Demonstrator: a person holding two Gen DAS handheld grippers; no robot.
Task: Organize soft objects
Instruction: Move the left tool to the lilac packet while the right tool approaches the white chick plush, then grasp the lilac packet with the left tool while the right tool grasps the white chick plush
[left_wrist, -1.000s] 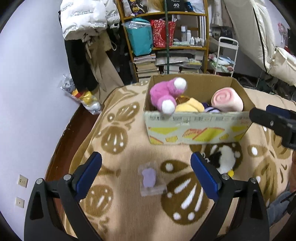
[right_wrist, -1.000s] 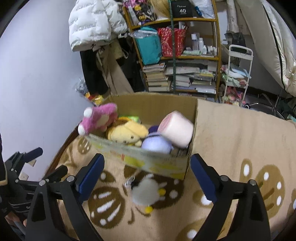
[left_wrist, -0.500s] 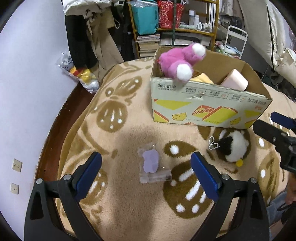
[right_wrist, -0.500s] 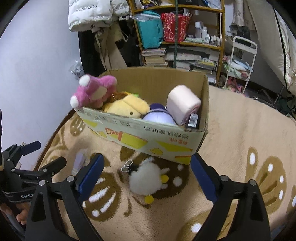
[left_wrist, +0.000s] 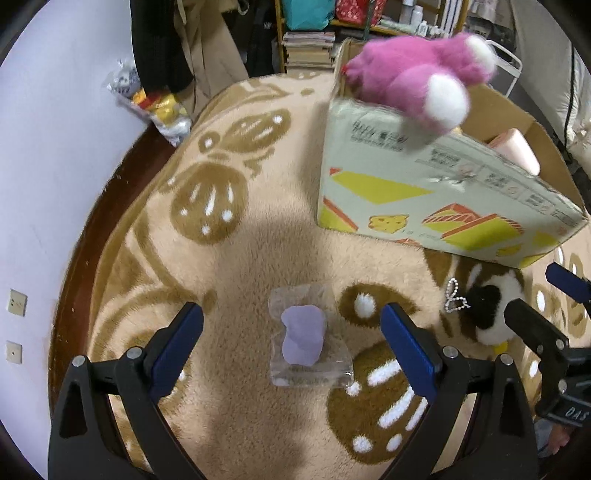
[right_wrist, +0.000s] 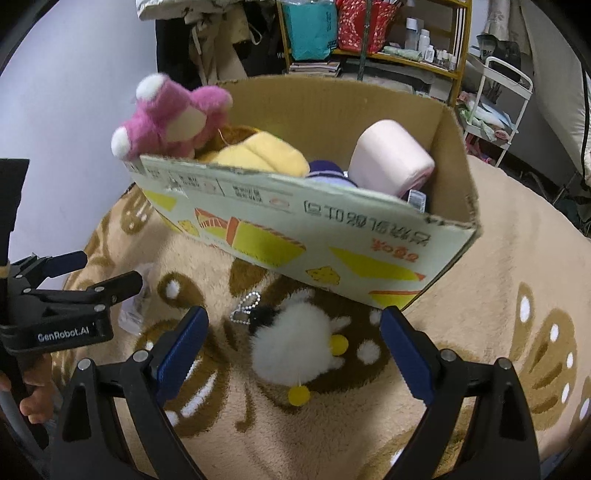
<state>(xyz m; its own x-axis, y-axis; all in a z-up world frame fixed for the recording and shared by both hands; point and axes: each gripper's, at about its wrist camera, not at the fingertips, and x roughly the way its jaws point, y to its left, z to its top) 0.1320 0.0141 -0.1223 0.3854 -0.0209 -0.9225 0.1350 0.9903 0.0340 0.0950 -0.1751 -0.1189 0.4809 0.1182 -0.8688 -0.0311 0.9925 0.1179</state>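
Observation:
A small purple soft toy in a clear plastic bag (left_wrist: 303, 336) lies on the beige patterned blanket (left_wrist: 258, 258). My left gripper (left_wrist: 291, 332) hovers over it, open, the blue pads wide on either side and apart from it. A white and black plush ball with yellow feet and a bead chain (right_wrist: 291, 350) lies in front of the cardboard box (right_wrist: 332, 236). My right gripper (right_wrist: 293, 336) is open above that plush without touching it. The box holds a pink plush (right_wrist: 173, 118), a yellow plush (right_wrist: 262, 155), a purple one (right_wrist: 325, 170) and a pink roll (right_wrist: 391, 162).
A wooden bed edge (left_wrist: 85, 236) and a pale wall (left_wrist: 48, 147) run along the left. Behind the box stand a cluttered shelf (right_wrist: 369, 33), hanging coats (left_wrist: 162, 40) and a white trolley (right_wrist: 495, 96). A snack bag (left_wrist: 159, 107) lies by the bed edge.
Both grippers have come down toward the blanket and tilted downward. The bagged purple toy and the white plush now look larger and sit between the open pads. The jaws kept their width.

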